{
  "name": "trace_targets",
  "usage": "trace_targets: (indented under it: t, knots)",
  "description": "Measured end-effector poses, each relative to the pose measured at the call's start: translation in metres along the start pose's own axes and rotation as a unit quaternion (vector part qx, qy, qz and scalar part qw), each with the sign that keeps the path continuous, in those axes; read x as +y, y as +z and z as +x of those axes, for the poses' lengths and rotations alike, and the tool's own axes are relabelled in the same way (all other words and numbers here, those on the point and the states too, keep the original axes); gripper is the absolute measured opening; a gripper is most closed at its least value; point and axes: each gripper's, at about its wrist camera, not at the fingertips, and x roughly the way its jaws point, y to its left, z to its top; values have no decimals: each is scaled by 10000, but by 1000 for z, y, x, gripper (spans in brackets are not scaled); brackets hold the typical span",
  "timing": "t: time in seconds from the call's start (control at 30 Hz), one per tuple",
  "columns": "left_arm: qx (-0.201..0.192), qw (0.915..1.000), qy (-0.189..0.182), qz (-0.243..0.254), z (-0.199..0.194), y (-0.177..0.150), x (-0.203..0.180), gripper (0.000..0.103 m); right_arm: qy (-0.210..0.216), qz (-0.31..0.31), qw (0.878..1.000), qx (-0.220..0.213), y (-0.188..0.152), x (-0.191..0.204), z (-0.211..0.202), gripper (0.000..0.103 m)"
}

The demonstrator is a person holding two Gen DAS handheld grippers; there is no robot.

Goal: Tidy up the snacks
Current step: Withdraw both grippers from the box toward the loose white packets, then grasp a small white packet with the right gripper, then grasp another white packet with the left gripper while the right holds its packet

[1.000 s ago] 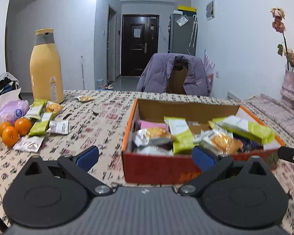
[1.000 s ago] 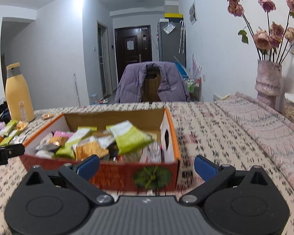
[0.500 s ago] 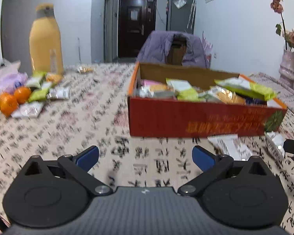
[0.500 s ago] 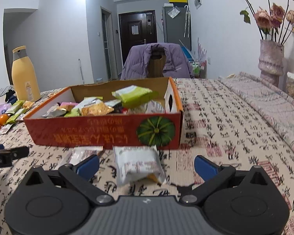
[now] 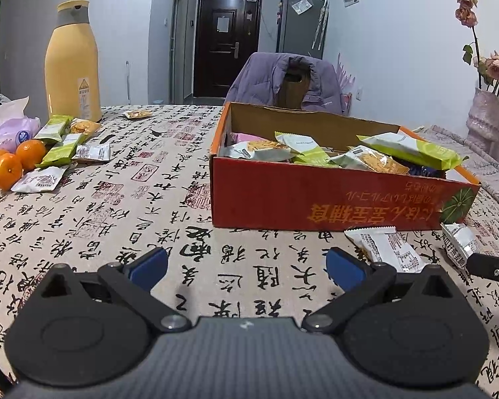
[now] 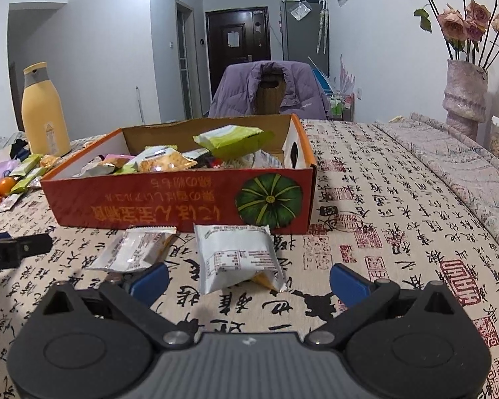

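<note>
**Both grippers empty, two packets loose at the near edge**

Left gripper (image 5: 246, 267) hangs low over the tablecloth with its jaws spread wide and nothing between them; the right gripper (image 6: 248, 277) is spread the same way, with a white packet (image 6: 238, 257) lying on the table just ahead of its fingers.

Going left to right across the table (image 5: 123, 199): at the left edge sit three oranges (image 5: 13, 163), beside a purple tissue pack (image 5: 8, 129) and a tall yellow bottle (image 5: 72, 63). Around them lie roughly six loose snack packets (image 5: 63, 146), and one more (image 5: 137, 113) sits alone toward the far edge. The red box (image 5: 322, 196) stands mid-table, heaped with snacks too overlapped to count. Two white packets rest against its near wall: a second packet (image 6: 134, 249) on the left, the first one on the right.

Risks, as I judge them: the box is already heaped, so a packet dropped on top may slide off. The foil wrappers are flat and slippery; closing on an edge could let one slip out, and closing hard could crush the biscuit inside. The two grippers work close together, so they could knock each other reaching for neighbouring packets.
</note>
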Motion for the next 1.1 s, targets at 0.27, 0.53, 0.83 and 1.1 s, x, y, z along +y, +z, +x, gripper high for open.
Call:
trace_targets:
  t: [0.27,0.53,0.83,1.1]
  knots:
    - [10,10000,-7,-11,1,0,0,103,12,-158,9997,158,15,3,21,103]
    - [19,10000,60,16,1,-1,-1,103,320,-176,9986,389,20,-1,46,55]
    - [-51,9993,257,267,-1,2,-13,103,397,87,9991,-144,17,-12,26,51]
    - [67,9990,28,443,3,22,-59,103,93,648,9963,-563,15,-37,12,51]
